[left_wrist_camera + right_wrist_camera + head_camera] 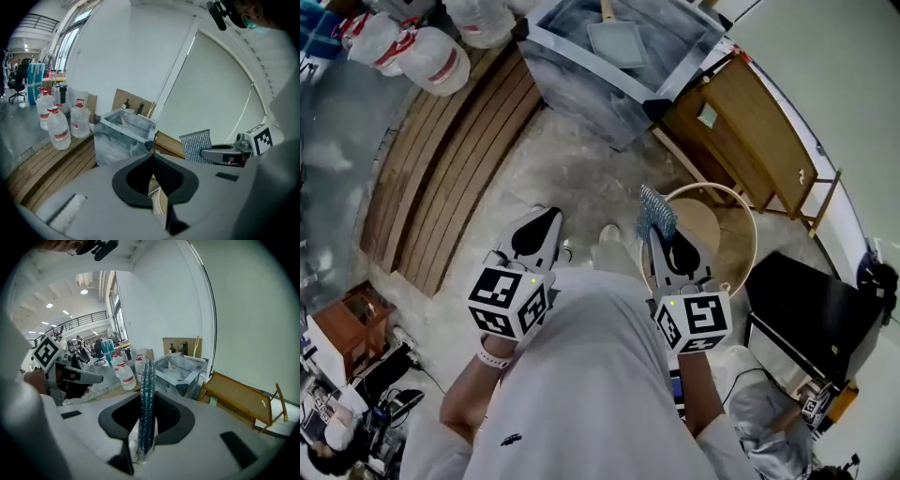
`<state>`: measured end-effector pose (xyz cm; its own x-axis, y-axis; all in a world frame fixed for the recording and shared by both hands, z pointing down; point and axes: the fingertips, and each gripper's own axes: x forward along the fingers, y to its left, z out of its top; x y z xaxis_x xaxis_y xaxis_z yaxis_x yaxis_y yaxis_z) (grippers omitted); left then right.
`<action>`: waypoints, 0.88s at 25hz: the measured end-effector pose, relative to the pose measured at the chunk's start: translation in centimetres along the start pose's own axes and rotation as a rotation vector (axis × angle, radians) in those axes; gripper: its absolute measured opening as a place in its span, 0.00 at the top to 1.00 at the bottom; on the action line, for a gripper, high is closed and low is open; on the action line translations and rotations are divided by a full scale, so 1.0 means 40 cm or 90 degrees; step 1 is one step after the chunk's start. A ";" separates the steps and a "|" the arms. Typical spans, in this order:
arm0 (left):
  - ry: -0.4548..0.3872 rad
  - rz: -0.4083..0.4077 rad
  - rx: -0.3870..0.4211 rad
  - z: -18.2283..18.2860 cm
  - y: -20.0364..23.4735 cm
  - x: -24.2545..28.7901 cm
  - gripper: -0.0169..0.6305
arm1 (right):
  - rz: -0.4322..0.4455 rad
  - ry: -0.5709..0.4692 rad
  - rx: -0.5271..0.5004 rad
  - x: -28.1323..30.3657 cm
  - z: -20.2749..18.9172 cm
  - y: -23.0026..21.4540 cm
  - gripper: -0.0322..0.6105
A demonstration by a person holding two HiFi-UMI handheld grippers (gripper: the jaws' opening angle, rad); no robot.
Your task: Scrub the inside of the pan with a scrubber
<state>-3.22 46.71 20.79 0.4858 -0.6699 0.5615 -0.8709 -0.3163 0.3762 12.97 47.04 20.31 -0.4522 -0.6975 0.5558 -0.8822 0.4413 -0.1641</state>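
Scrubber [656, 214] pinched upright in right gripper [662, 242], above what looks like the pan [751, 225]; left gripper [542, 225] left of pan, pressed together, empty. Scrubbing seemingly not begun; next, lower scrubber inside

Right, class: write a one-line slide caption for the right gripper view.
Right gripper shut on a blue scrubber held upright, water bottles and a grey tub beyond.

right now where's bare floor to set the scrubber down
Free: bare floor between planks and tub. Crowded: right of the scrubber, with the round hoop, board and black case; bottles fill the far left.
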 end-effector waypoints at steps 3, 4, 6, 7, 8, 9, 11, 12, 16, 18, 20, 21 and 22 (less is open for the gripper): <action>0.005 0.013 -0.001 -0.022 -0.086 0.033 0.97 | 0.019 -0.007 0.018 -0.037 -0.021 -0.068 0.85; 0.008 0.018 0.002 -0.030 -0.106 0.043 0.96 | 0.025 -0.008 0.019 -0.046 -0.028 -0.084 0.85; 0.015 0.029 0.006 -0.045 -0.142 0.056 0.97 | 0.031 -0.007 0.020 -0.064 -0.047 -0.117 0.85; 0.017 0.033 0.006 -0.051 -0.159 0.060 0.97 | 0.033 -0.005 0.025 -0.073 -0.057 -0.134 0.85; 0.019 0.038 0.006 -0.056 -0.176 0.062 0.97 | 0.034 -0.003 0.032 -0.080 -0.067 -0.153 0.85; 0.020 0.042 0.007 -0.057 -0.190 0.065 0.97 | 0.036 0.000 0.040 -0.085 -0.075 -0.172 0.85; 0.025 0.049 0.011 -0.057 -0.212 0.072 0.97 | 0.038 0.000 0.050 -0.090 -0.083 -0.209 0.85; 0.030 0.052 0.015 -0.059 -0.219 0.075 0.97 | 0.038 0.000 0.052 -0.093 -0.084 -0.225 0.85; 0.047 0.065 0.020 -0.057 -0.212 0.097 0.97 | 0.033 -0.014 0.067 -0.076 -0.074 -0.277 0.85; 0.054 0.066 0.015 -0.045 -0.199 0.119 0.97 | 0.032 -0.015 0.077 -0.051 -0.062 -0.297 0.85; 0.054 0.063 0.012 -0.020 -0.177 0.154 0.97 | 0.031 -0.011 0.081 -0.012 -0.045 -0.312 0.85; 0.054 0.058 0.012 -0.005 -0.161 0.177 0.97 | 0.028 -0.012 0.081 0.011 -0.033 -0.317 0.85; 0.055 0.052 0.014 0.012 -0.145 0.204 0.97 | 0.025 -0.015 0.080 0.034 -0.018 -0.321 0.85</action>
<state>5.77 42.76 22.84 0.4172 -0.6344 0.6507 -0.9087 -0.2782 0.3113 23.79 40.84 23.76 -0.4879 -0.6949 0.5282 -0.8729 0.3950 -0.2865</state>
